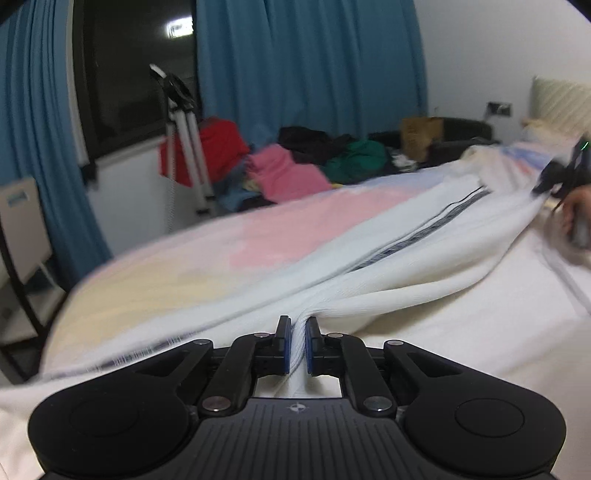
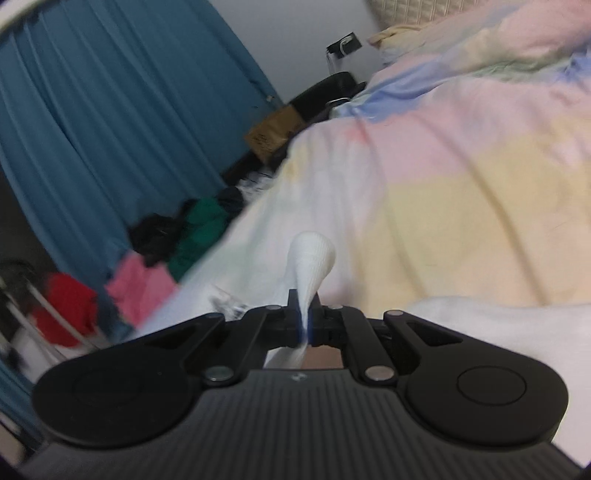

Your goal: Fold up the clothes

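Observation:
A white garment (image 1: 424, 254) with a dark stripe lies stretched across the bed. In the left wrist view my left gripper (image 1: 297, 325) is shut on one end of it, the cloth bunched between the blue pads. At the far right of that view my right gripper (image 1: 554, 181) grips the other end, a hand behind it. In the right wrist view my right gripper (image 2: 305, 302) is shut on a fold of the white garment (image 2: 312, 258), which sticks up past the fingertips.
The bed carries a pastel pink, yellow and blue bedspread (image 1: 177, 266). Beyond its far edge lies a pile of clothes (image 1: 291, 166) in red, pink, green and black. A tripod (image 1: 184, 133) stands by blue curtains (image 1: 306, 62). Pillows (image 2: 461, 33) sit at the head.

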Demonstrator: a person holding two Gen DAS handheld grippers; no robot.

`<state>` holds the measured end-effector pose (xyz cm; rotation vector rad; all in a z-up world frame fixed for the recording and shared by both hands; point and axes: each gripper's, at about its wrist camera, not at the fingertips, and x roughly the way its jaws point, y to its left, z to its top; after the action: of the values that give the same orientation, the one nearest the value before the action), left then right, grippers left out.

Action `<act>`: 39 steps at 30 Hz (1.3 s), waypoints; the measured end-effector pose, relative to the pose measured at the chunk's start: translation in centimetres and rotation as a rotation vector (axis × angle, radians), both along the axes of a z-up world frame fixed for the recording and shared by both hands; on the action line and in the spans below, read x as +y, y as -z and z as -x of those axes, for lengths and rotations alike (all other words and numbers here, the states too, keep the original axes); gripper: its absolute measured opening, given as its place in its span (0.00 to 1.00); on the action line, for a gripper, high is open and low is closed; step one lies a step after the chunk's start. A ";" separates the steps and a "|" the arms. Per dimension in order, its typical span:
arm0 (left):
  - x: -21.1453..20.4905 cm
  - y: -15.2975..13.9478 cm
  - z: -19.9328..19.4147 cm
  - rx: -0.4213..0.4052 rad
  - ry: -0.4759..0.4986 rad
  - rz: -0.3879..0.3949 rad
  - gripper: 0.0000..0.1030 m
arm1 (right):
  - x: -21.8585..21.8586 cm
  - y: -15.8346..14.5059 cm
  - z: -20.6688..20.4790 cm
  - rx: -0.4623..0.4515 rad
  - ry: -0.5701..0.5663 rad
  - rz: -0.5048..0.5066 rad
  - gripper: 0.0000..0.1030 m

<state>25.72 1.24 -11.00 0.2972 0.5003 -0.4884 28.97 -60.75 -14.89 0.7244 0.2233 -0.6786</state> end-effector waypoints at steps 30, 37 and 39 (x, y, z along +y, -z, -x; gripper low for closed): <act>0.0 -7.2 19.6 -0.045 -0.261 0.213 1.00 | 19.7 -11.2 18.7 0.088 -0.632 0.321 0.77; 2.8 -6.5 22.9 -0.004 -0.411 0.245 1.00 | 22.9 -11.6 20.7 0.069 -0.682 0.352 0.76; 4.1 -6.3 22.8 0.004 -0.514 0.232 1.00 | 22.8 -11.5 20.3 0.083 -0.675 0.341 0.77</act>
<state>2.94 5.37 -4.73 -0.0597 0.4971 -0.0439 8.69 -37.94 -3.42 0.2593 0.3937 -0.0923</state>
